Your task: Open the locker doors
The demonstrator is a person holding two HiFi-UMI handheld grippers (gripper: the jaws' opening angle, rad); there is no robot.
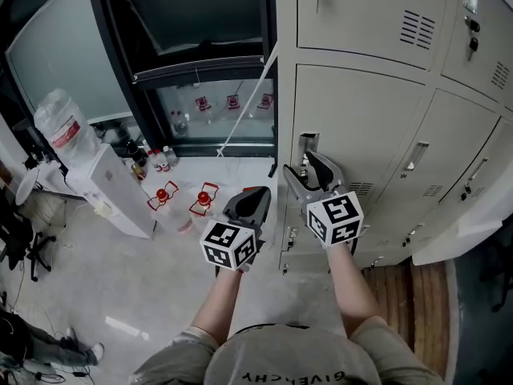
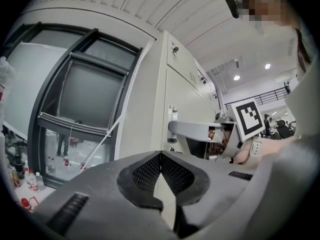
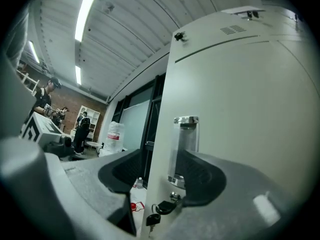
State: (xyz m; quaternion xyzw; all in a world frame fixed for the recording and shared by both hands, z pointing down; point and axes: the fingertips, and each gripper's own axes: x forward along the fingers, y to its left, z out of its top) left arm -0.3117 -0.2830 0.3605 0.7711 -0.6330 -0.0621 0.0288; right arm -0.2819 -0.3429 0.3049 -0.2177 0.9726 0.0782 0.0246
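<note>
The right gripper [image 1: 311, 168] is the one at work. It points level at the leftmost locker door [image 1: 365, 123] in the middle row, which sits shut and flush with its frame. Its jaws stand wide apart and grip nothing. In the right gripper view the chrome handle [image 3: 185, 148] shows straight ahead in the gap between them, closer to the right-hand pad and not visibly pinched.

The handle [image 1: 308, 146] is a narrow bar that runs upright along the door's left edge, with a key [image 3: 154, 217] hanging in the lock just below it. Because the bar is upright, the jaws need to close on it from its two sides. They already lie side by side across it, so the line-up looks right.

The left gripper [image 1: 246, 204] is further off. It is lower and out to the left, in front of the window [image 1: 208, 103] rather than the lockers, with its jaws [image 2: 161, 160] closed together and empty.

By my reading the next move falls to the right gripper — close on the bar, then pull toward the person so the door swings out from its left edge.
</note>
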